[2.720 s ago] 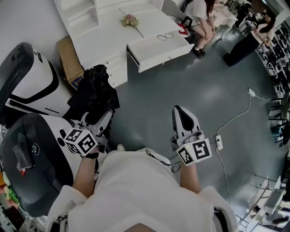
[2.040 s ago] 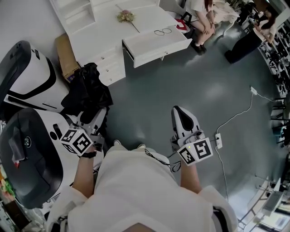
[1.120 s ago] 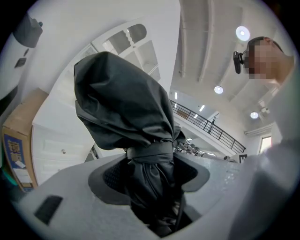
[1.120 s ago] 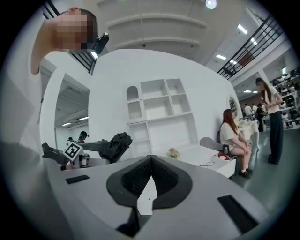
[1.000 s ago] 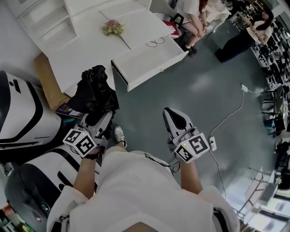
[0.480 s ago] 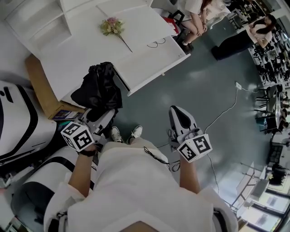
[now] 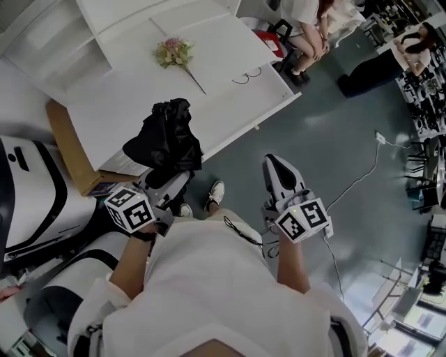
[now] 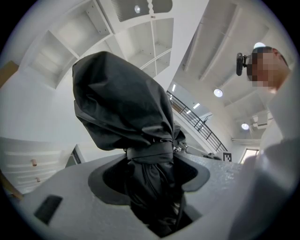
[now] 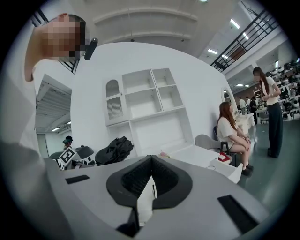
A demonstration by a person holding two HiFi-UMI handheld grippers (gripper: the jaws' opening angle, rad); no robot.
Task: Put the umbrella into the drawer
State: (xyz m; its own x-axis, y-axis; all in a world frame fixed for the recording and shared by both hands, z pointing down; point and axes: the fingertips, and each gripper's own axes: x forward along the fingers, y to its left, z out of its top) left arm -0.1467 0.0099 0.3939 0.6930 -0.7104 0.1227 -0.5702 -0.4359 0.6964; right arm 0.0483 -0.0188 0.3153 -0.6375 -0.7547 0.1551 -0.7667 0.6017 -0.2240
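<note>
A black folded umbrella (image 7: 167, 136) sticks up out of my left gripper (image 7: 166, 180), which is shut on its strapped lower part. In the left gripper view the umbrella (image 8: 122, 103) fills the middle and hides the space between the jaws of the left gripper (image 8: 150, 161). It hangs over the front edge of the white desk (image 7: 125, 97), left of the pulled-out drawer (image 7: 240, 115). My right gripper (image 7: 275, 167) is over the floor in front of the drawer, shut and empty. The right gripper view shows the right gripper (image 9: 150, 161), the drawer (image 9: 233, 172) and the umbrella (image 9: 115, 149).
On the desk lie a flower sprig (image 7: 174, 52) and a pair of glasses (image 7: 247, 75). A cardboard box (image 7: 64, 143) and a white-and-black machine (image 7: 28, 188) stand at the left. A person sits on a chair (image 7: 306, 17) beyond the desk. A cable (image 7: 355, 185) runs over the grey floor.
Both grippers have moved toward the desk. The umbrella, which was over the floor, now reaches over the desk's front edge. The left gripper's hold on it is the same.
</note>
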